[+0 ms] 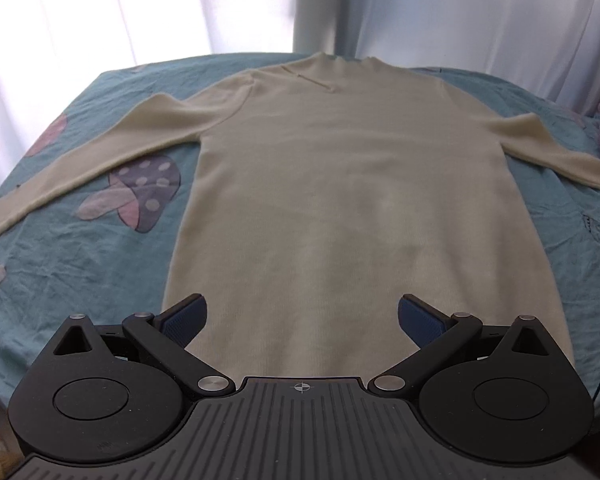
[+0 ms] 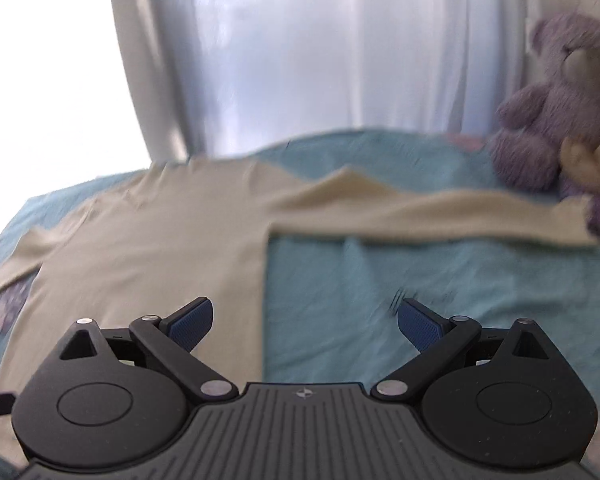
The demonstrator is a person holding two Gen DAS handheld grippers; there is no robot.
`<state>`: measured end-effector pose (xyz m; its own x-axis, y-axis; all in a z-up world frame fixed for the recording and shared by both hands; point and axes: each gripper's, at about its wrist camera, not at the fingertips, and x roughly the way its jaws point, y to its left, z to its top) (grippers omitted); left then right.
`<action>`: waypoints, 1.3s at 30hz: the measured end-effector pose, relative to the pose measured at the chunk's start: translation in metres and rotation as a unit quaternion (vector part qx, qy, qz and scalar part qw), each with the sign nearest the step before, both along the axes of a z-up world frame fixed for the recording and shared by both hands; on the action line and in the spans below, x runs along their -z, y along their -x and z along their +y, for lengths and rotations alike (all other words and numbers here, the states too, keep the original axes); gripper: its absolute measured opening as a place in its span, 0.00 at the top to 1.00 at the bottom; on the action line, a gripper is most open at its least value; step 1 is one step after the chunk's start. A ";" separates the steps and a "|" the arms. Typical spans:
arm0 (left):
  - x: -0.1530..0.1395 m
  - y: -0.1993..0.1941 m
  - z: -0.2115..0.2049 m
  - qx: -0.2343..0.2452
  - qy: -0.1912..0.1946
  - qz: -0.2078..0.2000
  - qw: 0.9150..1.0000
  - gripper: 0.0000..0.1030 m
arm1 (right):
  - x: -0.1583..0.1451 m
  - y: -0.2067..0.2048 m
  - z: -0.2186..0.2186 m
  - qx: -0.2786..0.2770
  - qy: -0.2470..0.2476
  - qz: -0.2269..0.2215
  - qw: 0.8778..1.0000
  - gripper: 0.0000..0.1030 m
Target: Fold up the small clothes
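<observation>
1. Both claws sit nearest the lens: the left gripper has its blue-padded fingers spread wide and holds nothing.
2. Between and just beyond those fingers lies the hem end of a cream sweater, laid flat on a teal bedsheet with the collar at the far side and both sleeves stretched outward.
3. A mushroom print shows on the sheet under the left-hand sleeve.
4. The right gripper is likewise spread apart and empty, straddling the sweater's side edge: one finger over the knit, the other over bare sheet.
5. A sleeve runs across toward a purple teddy bear by the white curtain.
</observation>
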<state>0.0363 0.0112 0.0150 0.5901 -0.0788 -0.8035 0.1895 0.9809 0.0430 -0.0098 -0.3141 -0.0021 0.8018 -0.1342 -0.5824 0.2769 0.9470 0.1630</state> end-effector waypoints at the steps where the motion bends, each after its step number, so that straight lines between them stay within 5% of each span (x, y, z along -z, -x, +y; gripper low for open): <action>1: 0.000 -0.001 0.000 0.001 -0.005 -0.008 1.000 0.00 | -0.002 -0.003 -0.016 0.008 0.003 -0.022 1.000 0.04; 5: 0.010 -0.007 0.001 -0.004 -0.015 -0.025 1.000 0.00 | 0.000 -0.020 -0.082 0.105 0.005 -0.023 0.994 0.04; 8: 0.019 -0.016 -0.003 -0.007 0.000 -0.001 1.000 0.00 | 0.014 -0.020 -0.141 0.183 -0.061 -0.010 0.981 0.08; 12: 0.019 -0.027 -0.017 -0.029 0.017 0.009 0.999 0.00 | 0.046 -0.007 -0.213 0.268 -0.152 -0.021 0.951 0.54; 17: 0.016 -0.042 -0.040 -0.036 0.027 0.015 0.999 0.00 | 0.097 0.006 -0.273 0.335 -0.271 -0.043 0.902 0.69; 22: 0.008 -0.055 -0.048 -0.040 0.051 0.010 0.998 0.00 | 0.113 0.002 -0.297 0.344 -0.316 -0.090 0.880 0.78; 24: 0.006 -0.061 -0.049 -0.040 0.057 0.000 0.998 0.00 | 0.114 -0.006 -0.300 0.347 -0.306 -0.084 0.883 0.94; 26: 0.002 -0.069 -0.048 -0.039 0.065 -0.009 0.997 0.00 | 0.102 -0.017 -0.294 0.347 -0.275 -0.080 0.893 0.94; 30: -0.009 -0.094 -0.041 -0.034 0.126 -0.023 0.991 0.00 | 0.022 -0.057 -0.214 0.214 -0.105 -0.109 0.965 0.95; 32: -0.018 -0.110 -0.041 -0.024 0.162 -0.034 0.986 0.00 | -0.016 -0.076 -0.149 0.095 -0.053 -0.138 0.984 0.94; 35: -0.027 -0.134 -0.044 0.000 0.214 -0.054 0.975 0.00 | -0.039 -0.101 -0.044 -0.081 -0.007 -0.149 0.986 0.92; 36: -0.025 -0.144 -0.045 0.010 0.226 -0.050 0.973 0.00 | -0.037 -0.108 -0.014 -0.135 -0.011 -0.132 0.982 0.79; 37: -0.021 -0.154 -0.046 0.020 0.235 -0.042 0.971 0.00 | -0.031 -0.114 0.010 -0.172 -0.017 -0.112 0.978 0.65; 39: -0.007 -0.176 -0.046 0.025 0.236 -0.020 0.971 0.00 | -0.012 -0.117 0.042 -0.204 -0.036 -0.087 0.974 0.65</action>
<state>0.2118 -0.0348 0.0217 0.6053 -0.4619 -0.6483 0.2450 0.8830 -0.4004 0.1075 -0.2722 0.0103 0.8670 0.2538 -0.4288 -0.1589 0.9565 0.2447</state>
